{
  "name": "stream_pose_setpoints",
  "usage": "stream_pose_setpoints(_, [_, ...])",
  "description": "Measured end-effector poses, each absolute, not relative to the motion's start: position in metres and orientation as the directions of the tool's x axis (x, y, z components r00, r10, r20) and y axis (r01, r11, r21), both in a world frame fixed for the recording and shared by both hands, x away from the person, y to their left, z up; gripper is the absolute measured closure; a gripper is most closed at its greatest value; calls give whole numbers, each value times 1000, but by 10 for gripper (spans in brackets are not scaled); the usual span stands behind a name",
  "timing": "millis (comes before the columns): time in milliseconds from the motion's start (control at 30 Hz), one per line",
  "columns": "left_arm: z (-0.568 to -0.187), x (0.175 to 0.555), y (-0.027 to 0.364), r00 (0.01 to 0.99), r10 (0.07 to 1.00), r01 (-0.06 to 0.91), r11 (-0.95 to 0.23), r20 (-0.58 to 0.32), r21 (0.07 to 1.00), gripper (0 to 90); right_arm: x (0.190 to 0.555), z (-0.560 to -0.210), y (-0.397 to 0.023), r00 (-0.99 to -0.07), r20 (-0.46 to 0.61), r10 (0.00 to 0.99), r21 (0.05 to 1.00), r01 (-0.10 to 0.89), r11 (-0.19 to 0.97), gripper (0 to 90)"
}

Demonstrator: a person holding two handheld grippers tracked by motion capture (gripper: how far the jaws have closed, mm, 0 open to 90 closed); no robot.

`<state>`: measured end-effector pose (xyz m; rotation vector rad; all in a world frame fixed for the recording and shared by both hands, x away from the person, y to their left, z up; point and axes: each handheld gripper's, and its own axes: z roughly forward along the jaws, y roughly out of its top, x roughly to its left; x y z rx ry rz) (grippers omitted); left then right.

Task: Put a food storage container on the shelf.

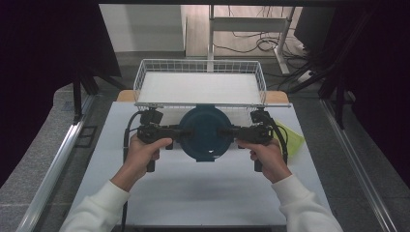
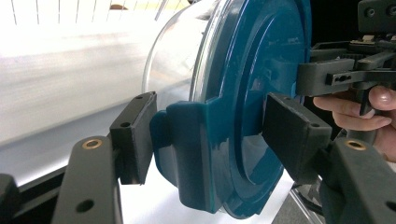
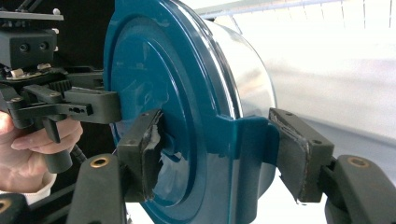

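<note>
Container [image 1: 205, 133] w/ teal lid was held between both tongs, one per side, over the far half of the bench [image 1: 193, 193], just short of the wire basket [image 1: 145, 77]. Left tongs [image 1: 181, 132] were clamped on the left lid latch [image 2: 187, 154]: pads on either side of the tab, one under the rim, one on top of the lid. Right tongs [image 1: 227, 131] gripped the right latch [image 3: 245, 154] the same way. Both at mid-opening, closed on the tabs, not wide. Clear body [image 3: 247, 70] hung below the lid; couldn't tell contents. From the gripper views the container looked clear of the bench, though contact underneath wasn't fully visible.

Progress, my read: grasp done, lift prob underway, approx halfway. Left to do: carry fwd over the basket rim, lower in, release both. Basket was empty, so nothing placed yet. Yellow-green item [image 1: 292, 137] lay on the bench by the right hand [image 1: 266, 157], untouched.
</note>
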<state>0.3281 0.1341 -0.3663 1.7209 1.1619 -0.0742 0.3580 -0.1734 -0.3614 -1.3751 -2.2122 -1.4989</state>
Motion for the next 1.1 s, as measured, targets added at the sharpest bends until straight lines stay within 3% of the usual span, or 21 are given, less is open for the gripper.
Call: stream_pose_setpoints(1100, [-325,355,137,554,661,690,-23,-506,724,373,385,-320,-170,-612,514,601,714,694,97,375])
